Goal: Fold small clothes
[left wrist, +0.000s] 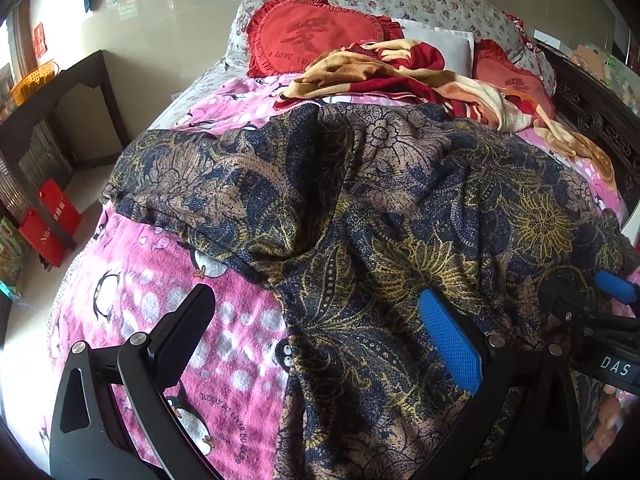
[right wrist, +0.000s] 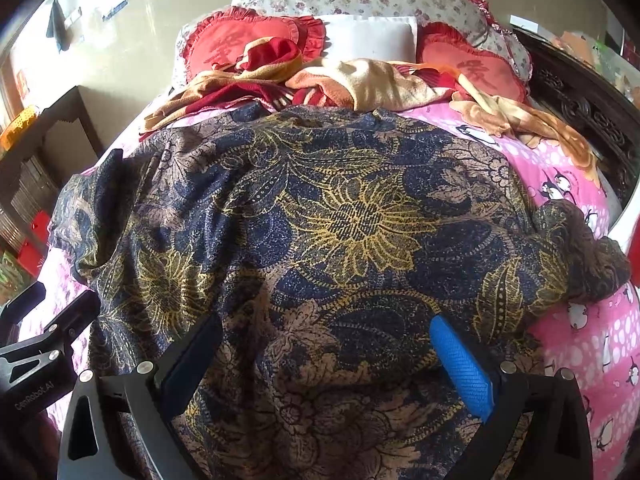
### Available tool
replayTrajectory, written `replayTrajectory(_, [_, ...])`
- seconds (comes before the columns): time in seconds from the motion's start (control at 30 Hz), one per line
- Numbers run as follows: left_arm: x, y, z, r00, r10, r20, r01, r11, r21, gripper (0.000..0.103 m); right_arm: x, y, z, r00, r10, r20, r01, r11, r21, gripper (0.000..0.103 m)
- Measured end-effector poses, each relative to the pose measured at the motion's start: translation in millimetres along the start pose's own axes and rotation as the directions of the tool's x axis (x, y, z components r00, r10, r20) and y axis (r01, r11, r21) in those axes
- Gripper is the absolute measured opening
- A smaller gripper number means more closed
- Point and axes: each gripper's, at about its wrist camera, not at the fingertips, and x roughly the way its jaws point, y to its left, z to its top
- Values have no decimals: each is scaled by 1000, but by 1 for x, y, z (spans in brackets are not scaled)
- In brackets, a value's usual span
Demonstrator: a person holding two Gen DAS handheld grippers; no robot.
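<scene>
A dark blue, brown and gold floral garment [left wrist: 380,216] lies spread and rumpled on the pink penguin bedsheet [left wrist: 160,320]. My left gripper [left wrist: 316,312] is open just above the garment's near left edge, its black finger over the sheet and its blue finger over the cloth. My right gripper [right wrist: 326,344] is open above the garment [right wrist: 340,220], both fingers over the cloth near its front. The right gripper also shows at the right edge of the left wrist view [left wrist: 600,304]. Neither gripper holds anything.
Two red heart cushions [left wrist: 316,36], a white pillow [right wrist: 372,36] and a crumpled red and cream blanket [right wrist: 360,80] lie at the bed's head. A dark carved bed frame [left wrist: 592,116] runs along the right. A dark table [left wrist: 60,120] and red bags [left wrist: 48,220] stand on the floor at left.
</scene>
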Motion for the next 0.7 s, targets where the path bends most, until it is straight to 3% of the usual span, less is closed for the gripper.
replayTrajectory(0.27, [6, 29, 10, 1000, -15, -11, 14, 998, -66, 103, 8, 11, 4, 1000, 18, -6, -18, 999, -28, 103])
replayTrajectory(0.43, [9, 80, 24, 999, 41, 5, -40, 989, -141, 103, 11, 21, 7, 999, 37, -8, -38, 998, -51, 103])
replayTrajectory(0.6, [28, 157, 40, 998, 66, -20, -69, 951, -301, 103, 13, 30, 6, 998, 59, -21, -60, 996, -66, 103])
replayTrajectory(0.7, [44, 201, 47, 996, 90, -24, -92, 906, -412, 102, 12, 35, 5, 997, 79, -25, -81, 994, -68, 103])
